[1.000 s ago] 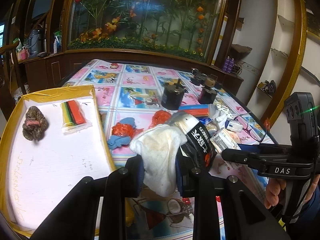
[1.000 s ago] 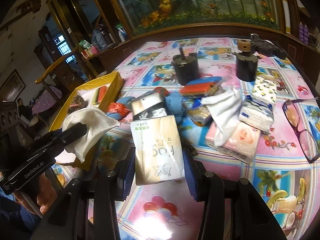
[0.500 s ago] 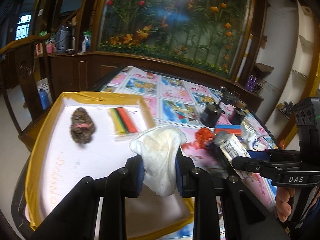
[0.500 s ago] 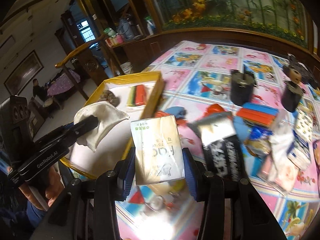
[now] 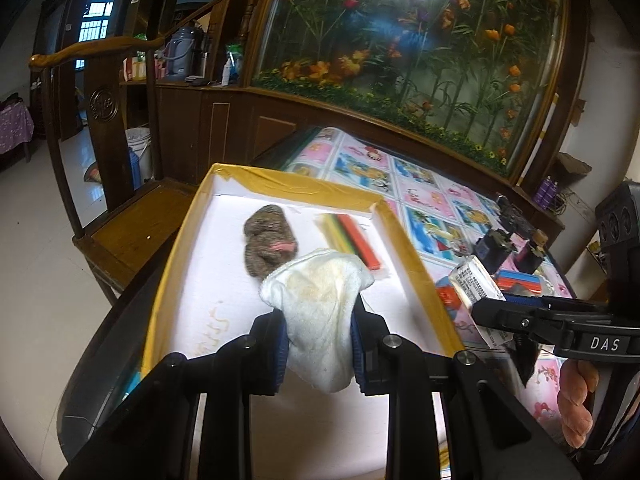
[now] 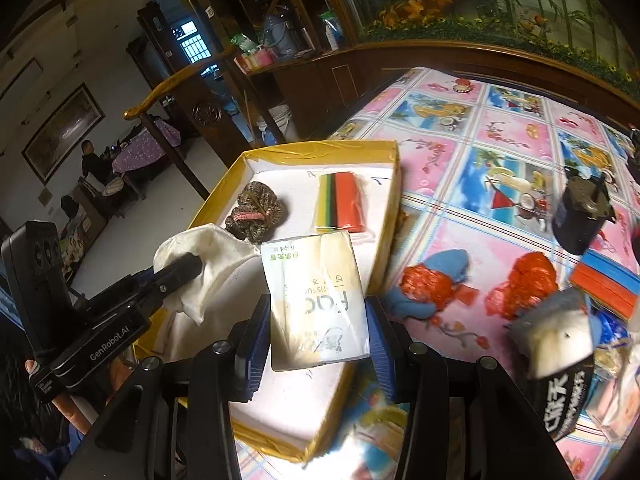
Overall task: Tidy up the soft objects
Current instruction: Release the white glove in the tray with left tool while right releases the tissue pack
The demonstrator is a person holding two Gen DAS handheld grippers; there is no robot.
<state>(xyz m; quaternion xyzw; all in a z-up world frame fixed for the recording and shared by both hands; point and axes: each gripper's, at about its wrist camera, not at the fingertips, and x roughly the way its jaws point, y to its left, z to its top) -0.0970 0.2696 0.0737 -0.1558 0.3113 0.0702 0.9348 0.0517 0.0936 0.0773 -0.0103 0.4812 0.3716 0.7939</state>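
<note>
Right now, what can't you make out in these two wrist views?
- Left wrist view: the lower end of the white cloth is hidden between the left tool's fingers.
- Right wrist view: the tissue pack in the right tool covers part of the yellow-rimmed tray floor.
- Right wrist view: the black-labelled pack at the right is motion-blurred, print unreadable.

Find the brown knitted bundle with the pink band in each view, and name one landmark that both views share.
Left wrist: brown knitted bundle lies centre, inside the tray, just above the white cloth.
Right wrist: bundle sits left of centre, in the tray's far end.
Shared landmark: the yellow-rimmed tray.
</note>
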